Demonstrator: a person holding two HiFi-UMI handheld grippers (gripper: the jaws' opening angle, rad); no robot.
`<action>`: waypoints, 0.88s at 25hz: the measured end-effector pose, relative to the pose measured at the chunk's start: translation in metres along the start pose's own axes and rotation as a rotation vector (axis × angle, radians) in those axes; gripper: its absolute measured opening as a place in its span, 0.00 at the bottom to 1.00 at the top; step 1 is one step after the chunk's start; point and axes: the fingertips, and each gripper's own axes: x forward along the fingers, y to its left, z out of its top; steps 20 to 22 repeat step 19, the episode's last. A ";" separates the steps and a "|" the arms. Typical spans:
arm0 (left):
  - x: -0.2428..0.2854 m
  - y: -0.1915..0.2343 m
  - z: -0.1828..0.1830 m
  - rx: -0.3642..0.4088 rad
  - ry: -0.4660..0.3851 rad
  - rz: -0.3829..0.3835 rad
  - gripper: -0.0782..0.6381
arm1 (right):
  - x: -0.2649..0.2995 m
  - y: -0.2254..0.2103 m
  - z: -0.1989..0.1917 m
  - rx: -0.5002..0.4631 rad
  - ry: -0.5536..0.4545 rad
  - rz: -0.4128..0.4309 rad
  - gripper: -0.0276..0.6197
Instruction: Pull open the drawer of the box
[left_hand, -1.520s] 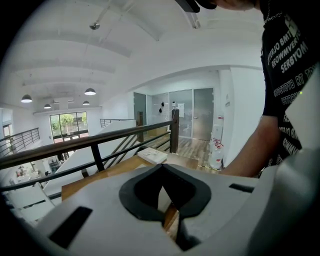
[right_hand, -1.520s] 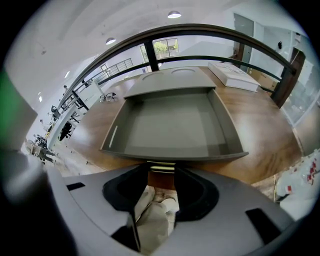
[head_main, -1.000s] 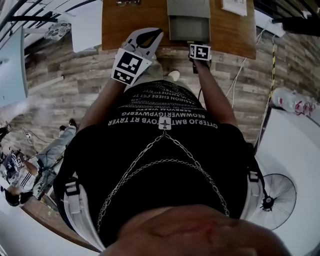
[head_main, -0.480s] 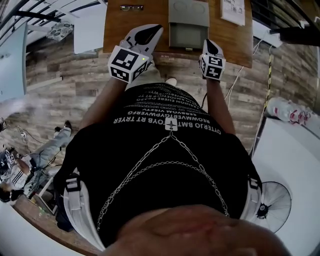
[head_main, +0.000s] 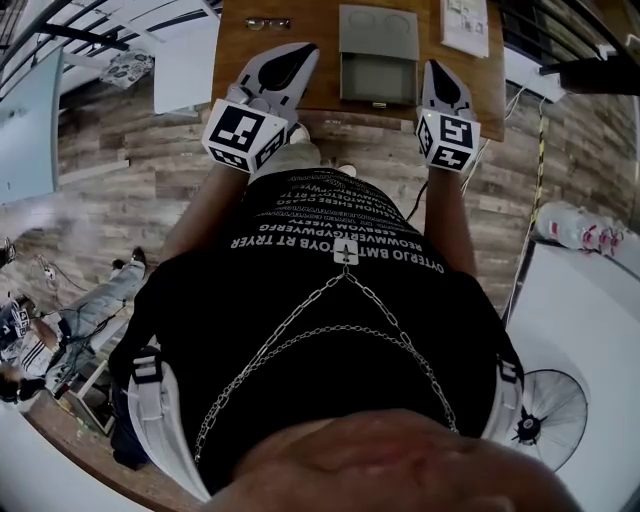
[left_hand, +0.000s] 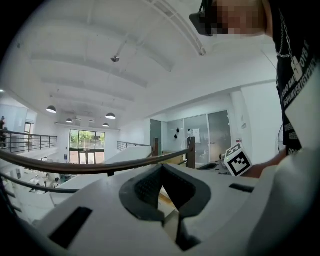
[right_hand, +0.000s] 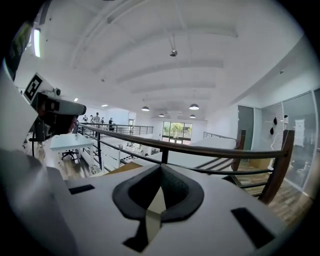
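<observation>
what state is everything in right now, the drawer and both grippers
drawer: open, pulled out of the box
left gripper: shut, empty, left of the drawer and clear of it
right gripper: shut, empty, right of the drawer and clear of it

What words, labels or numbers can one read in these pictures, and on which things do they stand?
"OYTERJO BMT": seemingly, upside down, the largest line on the black shirt; the rest is uncertain.
Smaller shirt lines: too blurred to read.
Sheet of paper on the table: print too small.
Left gripper and right gripper: square marker patterns only, no letters.
</observation>
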 end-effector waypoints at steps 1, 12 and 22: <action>-0.003 0.001 0.003 0.002 -0.015 0.001 0.12 | -0.004 0.003 0.006 -0.004 -0.008 0.002 0.04; -0.002 0.025 -0.004 -0.005 -0.016 -0.051 0.12 | 0.003 0.018 0.002 0.018 0.010 -0.011 0.04; 0.000 0.097 -0.019 -0.043 0.026 -0.050 0.12 | 0.059 0.051 0.004 0.117 0.015 0.029 0.04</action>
